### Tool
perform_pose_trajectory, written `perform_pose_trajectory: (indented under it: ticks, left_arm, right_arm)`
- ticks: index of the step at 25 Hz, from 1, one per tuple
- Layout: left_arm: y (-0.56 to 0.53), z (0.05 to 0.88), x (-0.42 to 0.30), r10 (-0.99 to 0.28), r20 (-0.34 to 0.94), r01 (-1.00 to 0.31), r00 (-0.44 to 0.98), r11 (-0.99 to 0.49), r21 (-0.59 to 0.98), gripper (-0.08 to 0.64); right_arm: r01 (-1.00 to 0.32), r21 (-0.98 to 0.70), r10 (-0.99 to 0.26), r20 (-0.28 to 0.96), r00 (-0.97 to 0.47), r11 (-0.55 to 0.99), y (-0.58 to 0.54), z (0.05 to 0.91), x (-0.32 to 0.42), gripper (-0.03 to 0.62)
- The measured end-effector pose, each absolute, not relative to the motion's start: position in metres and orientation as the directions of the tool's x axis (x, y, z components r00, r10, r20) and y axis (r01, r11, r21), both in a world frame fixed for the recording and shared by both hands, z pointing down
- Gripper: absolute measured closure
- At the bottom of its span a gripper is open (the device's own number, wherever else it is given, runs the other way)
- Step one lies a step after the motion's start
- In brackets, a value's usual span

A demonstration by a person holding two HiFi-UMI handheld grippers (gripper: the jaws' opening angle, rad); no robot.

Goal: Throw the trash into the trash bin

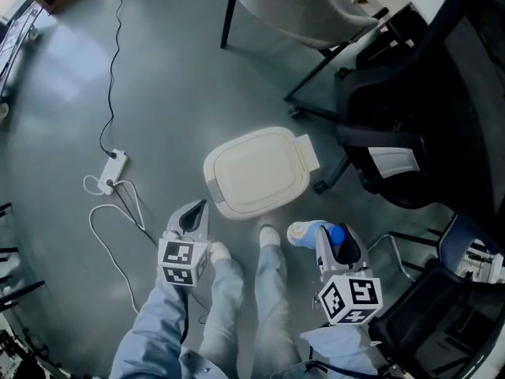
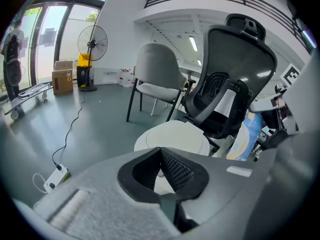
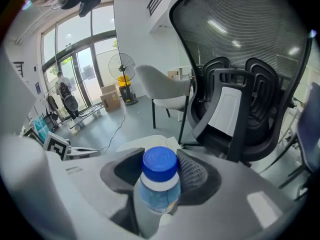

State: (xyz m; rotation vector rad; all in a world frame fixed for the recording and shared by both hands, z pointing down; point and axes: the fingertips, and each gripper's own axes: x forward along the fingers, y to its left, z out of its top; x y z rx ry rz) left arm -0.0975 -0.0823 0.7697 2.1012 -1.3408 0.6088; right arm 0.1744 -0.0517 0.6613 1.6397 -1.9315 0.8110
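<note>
One blue-capped bottle (image 3: 158, 183) is pinched near its neck by the right hand-held gripper (image 1: 334, 242), cap uppermost and body slanting down toward the person's shoes (image 1: 269, 234). Opposite, the left hand-held gripper (image 1: 192, 216) is spread and empty. Just ahead stands the trash bin (image 1: 256, 172) with its white lid closed, and a black office chair (image 1: 410, 109) crowds its right side.

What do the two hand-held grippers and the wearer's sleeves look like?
They match. The left hand-held gripper and the right hand-held gripper each have a smooth grey shell that narrows to a black-lined mouth with dimpled black pads. Each carries a white cube printed with black square markers. The sleeves are light blue.
</note>
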Motion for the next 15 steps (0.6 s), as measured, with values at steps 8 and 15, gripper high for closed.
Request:
perform_pose_trajectory:
  ticks: [8,15]
  left_arm:
    - [-0.101,0.803,-0.096,-0.618,0.680,-0.911,0.394,-0.362,0.199,0.551]
    - [-0.103,0.819,-0.084,-0.572,0.712,-0.893,0.408,-0.411,0.182,0.551]
  right_arm:
    - [-0.990,-0.127,-0.705,0.698,-0.129,0.057,-0.044,0.672,0.192,0.391]
    - [-0.989,-0.146,-0.699,0.707,-0.106,0.002,-0.036,0.680,0.204,0.391]
